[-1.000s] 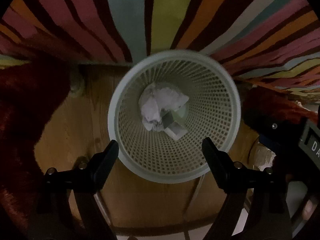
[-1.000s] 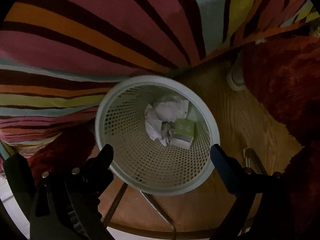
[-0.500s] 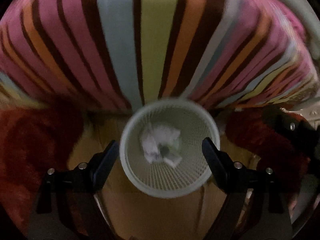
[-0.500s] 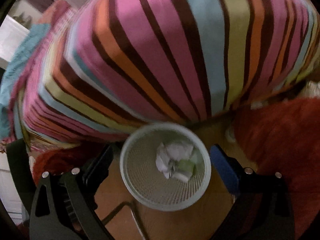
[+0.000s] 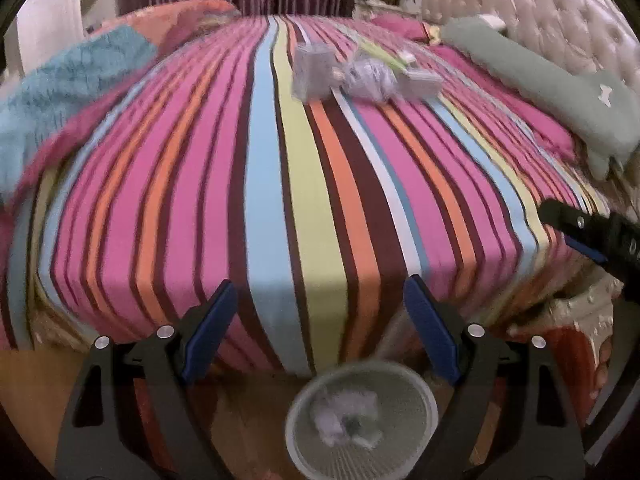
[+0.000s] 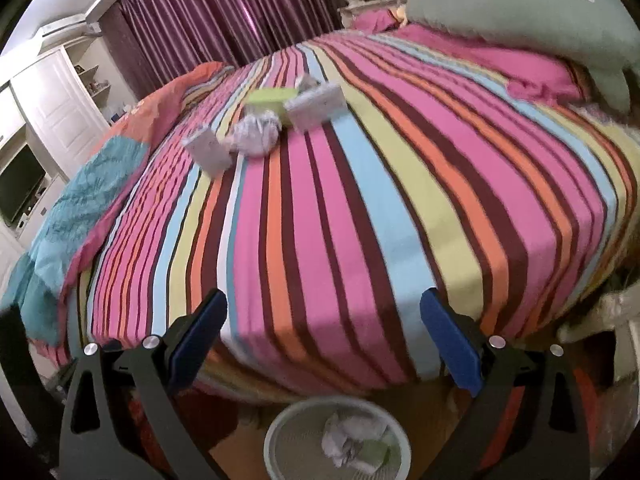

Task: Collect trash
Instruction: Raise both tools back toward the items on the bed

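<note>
You hold left gripper and right gripper above basket, jaws wide, empty — ready for trash pile mid-bed, far beyond basket.

The left gripper hangs wide open and empty over the foot of the striped bed. Below the bed's edge sits a white basket holding what looks like crumpled paper, blurred. Far up the bed lie a crumpled wad and small boxes.
</note>
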`<state>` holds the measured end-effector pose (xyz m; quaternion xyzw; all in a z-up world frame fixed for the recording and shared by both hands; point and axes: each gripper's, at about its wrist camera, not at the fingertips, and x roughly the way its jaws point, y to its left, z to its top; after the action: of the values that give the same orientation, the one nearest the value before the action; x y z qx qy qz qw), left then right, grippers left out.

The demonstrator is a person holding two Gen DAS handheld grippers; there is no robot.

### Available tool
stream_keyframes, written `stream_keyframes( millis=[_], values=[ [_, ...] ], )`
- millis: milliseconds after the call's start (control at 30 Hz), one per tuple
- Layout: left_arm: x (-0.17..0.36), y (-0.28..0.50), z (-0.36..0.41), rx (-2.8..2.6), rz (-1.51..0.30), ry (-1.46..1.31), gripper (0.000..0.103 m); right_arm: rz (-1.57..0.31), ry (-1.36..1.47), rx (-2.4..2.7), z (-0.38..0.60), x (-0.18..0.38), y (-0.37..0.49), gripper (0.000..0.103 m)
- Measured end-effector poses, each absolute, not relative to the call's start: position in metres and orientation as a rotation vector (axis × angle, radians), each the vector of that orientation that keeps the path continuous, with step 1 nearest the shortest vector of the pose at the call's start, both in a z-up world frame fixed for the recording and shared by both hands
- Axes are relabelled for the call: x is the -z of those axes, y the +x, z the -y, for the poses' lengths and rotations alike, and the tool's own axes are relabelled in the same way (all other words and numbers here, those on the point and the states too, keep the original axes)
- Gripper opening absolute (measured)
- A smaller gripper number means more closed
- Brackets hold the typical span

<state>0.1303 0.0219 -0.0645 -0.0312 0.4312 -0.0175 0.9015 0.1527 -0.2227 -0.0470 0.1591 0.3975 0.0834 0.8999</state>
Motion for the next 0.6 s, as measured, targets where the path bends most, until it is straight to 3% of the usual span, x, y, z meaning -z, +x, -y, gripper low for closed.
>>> stream_keyframes(
  millis=[600],
  values=[
    [0.044, 0.276, -0.038, 0.019, -0.819, -0.098, 0.083, -0.762, 0.217, -0.23, 0.19, 0.03, 0.247, 0.093]
  ],
)
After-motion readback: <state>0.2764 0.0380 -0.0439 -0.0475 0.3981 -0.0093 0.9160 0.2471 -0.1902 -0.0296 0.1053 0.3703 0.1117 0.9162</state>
